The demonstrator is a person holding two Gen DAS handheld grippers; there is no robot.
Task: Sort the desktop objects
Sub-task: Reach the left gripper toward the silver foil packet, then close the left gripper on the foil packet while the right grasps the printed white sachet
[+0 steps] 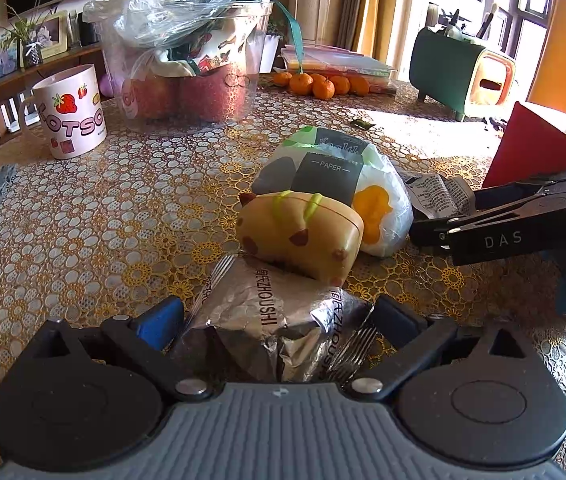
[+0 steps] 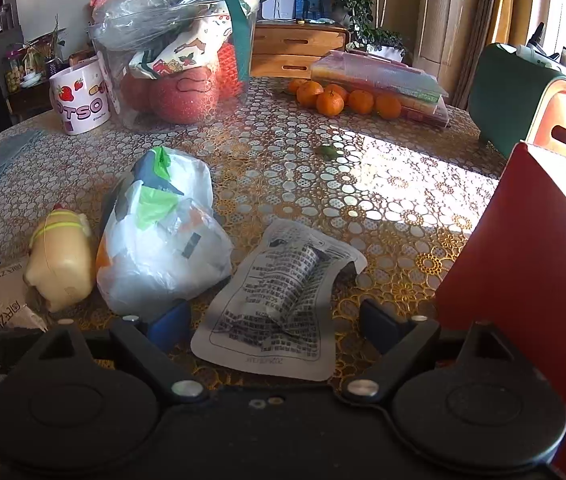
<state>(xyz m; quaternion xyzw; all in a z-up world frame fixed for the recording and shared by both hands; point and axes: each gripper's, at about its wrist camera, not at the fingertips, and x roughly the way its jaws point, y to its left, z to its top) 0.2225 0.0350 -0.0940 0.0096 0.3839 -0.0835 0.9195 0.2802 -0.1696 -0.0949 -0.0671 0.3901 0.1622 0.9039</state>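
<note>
Right now your right gripper (image 2: pixel 271 320) has its jaws wide around the printed sachet (image 2: pixel 279 304), untouched, white bag (image 2: pixel 163 240) at ten o'clock.

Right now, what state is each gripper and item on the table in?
Left gripper: open, straddling the foil packet.
Foil packet: crumpled, lying flat.
Right gripper: open, straddling the printed pouch.
Printed pouch: flat, creased.
Tissue pack: unopened, as far as visible.
Clear tub: overfilled, no lid.

Open tablecloth (image 2: pixel 323 184) at frame centre gives passage; tissue pack (image 2: pixel 163 240) at left and red box (image 2: pixel 523 260) at right block the sides.
</note>
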